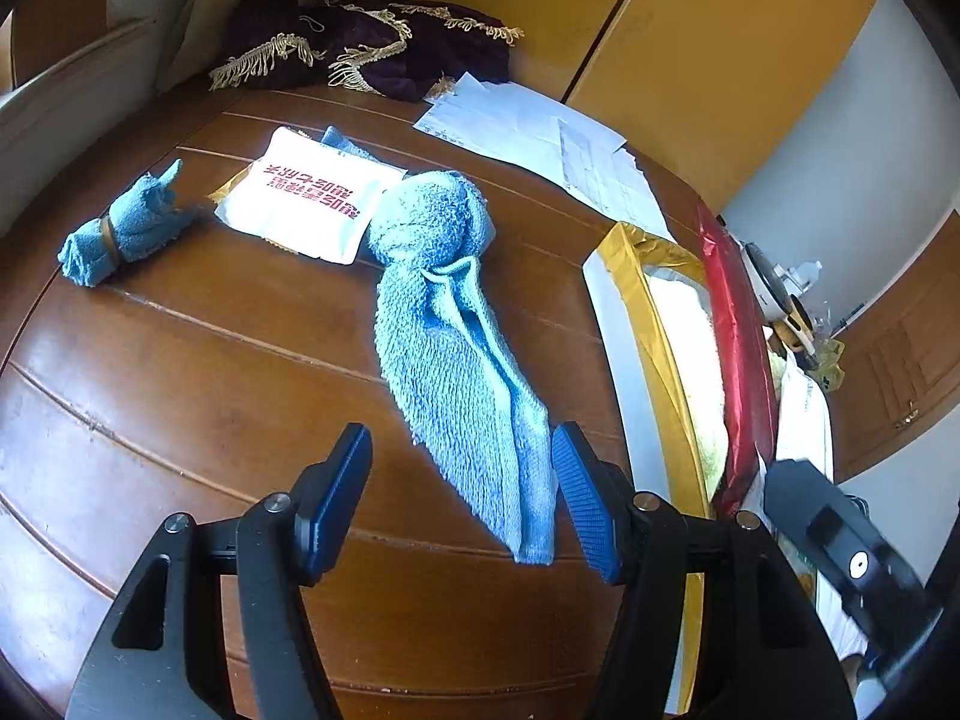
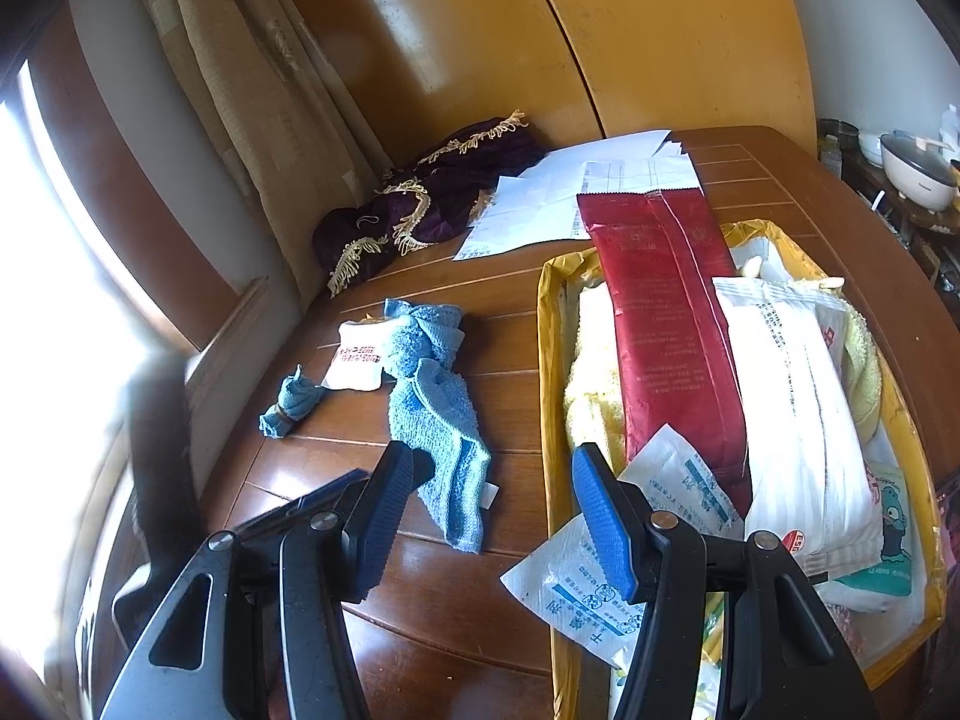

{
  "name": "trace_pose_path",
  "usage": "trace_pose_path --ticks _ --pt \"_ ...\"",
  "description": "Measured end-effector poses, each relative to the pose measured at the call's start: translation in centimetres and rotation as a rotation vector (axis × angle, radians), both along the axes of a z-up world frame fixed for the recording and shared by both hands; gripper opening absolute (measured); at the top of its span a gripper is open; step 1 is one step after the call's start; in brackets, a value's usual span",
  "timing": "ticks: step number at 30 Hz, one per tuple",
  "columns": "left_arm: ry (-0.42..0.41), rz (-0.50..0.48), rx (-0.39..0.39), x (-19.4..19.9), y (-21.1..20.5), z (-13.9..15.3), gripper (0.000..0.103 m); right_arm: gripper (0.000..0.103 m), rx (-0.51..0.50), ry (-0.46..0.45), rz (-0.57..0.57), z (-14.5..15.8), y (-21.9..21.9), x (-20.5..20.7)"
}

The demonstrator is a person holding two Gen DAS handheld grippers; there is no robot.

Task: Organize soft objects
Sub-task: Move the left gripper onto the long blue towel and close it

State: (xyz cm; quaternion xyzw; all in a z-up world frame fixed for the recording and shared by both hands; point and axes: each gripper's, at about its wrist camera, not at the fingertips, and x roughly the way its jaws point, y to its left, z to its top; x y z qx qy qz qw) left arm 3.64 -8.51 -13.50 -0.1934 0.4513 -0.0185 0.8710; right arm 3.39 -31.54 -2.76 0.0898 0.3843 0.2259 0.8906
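Note:
A long blue towel (image 1: 456, 348) lies knotted on the brown wooden table (image 1: 180, 360), its loose end reaching between my left gripper's fingers. My left gripper (image 1: 462, 498) is open just above that end. A small rolled blue cloth (image 1: 117, 228) with a band lies at the far left. A white packet (image 1: 312, 204) with red print sits behind the towel. In the right wrist view the towel (image 2: 438, 414) lies left of a yellow box (image 2: 549, 396). My right gripper (image 2: 492, 510) is open over the table by the box's near left corner, holding nothing.
The yellow box holds a red packet (image 2: 666, 330), white packets (image 2: 798, 408) and a yellow towel (image 2: 591, 384). A purple fringed cloth (image 2: 432, 192) and loose papers (image 2: 576, 192) lie at the table's back. Curtains (image 2: 258, 90) and yellow cupboard doors (image 2: 660, 30) stand behind.

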Motion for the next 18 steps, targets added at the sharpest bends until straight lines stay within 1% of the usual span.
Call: trace_pose_path --ticks 2,5,6,8,9,10,11,12,13,14,18 --pt "0.01 0.01 -0.019 1.3 0.3 0.2 0.061 0.058 -0.001 -0.001 0.0 0.1 0.0 0.0" --pt "0.028 0.029 -0.01 3.6 0.5 0.2 0.061 0.058 0.002 -0.001 -0.004 0.0 -0.1 0.0" --pt "0.036 0.029 0.004 4.3 0.3 0.1 0.061 0.058 0.003 0.0 -0.005 0.0 -0.1 0.0" --pt "0.065 0.035 0.057 5.4 0.0 -0.5 0.061 0.058 -0.001 0.002 -0.004 0.0 -0.2 0.0" --pt "0.081 0.044 0.071 5.7 -0.1 -1.0 0.057 0.058 -0.002 0.003 -0.005 0.0 -0.2 0.0" --pt "0.069 0.056 0.093 5.7 0.0 -1.1 0.046 0.058 -0.002 0.004 -0.007 0.0 -0.3 0.0" --pt "0.068 0.071 0.124 5.5 -0.1 -1.1 0.039 0.058 -0.001 0.005 -0.009 0.0 -0.4 0.0" --pt "0.066 0.078 0.143 5.2 -0.2 -1.2 0.027 0.058 0.0 0.006 -0.01 0.0 -0.4 0.1" --pt "0.067 0.074 0.137 4.9 -0.1 -1.4 0.012 0.058 0.001 0.006 -0.012 0.0 -0.4 0.1" --pt "0.063 0.061 0.121 4.4 -0.1 -1.5 0.008 0.058 0.003 0.007 -0.013 0.0 -0.4 0.2" --pt "0.043 0.009 0.107 2.1 -0.4 -1.6 0.007 0.058 -0.001 0.01 0.008 0.1 0.7 0.5"
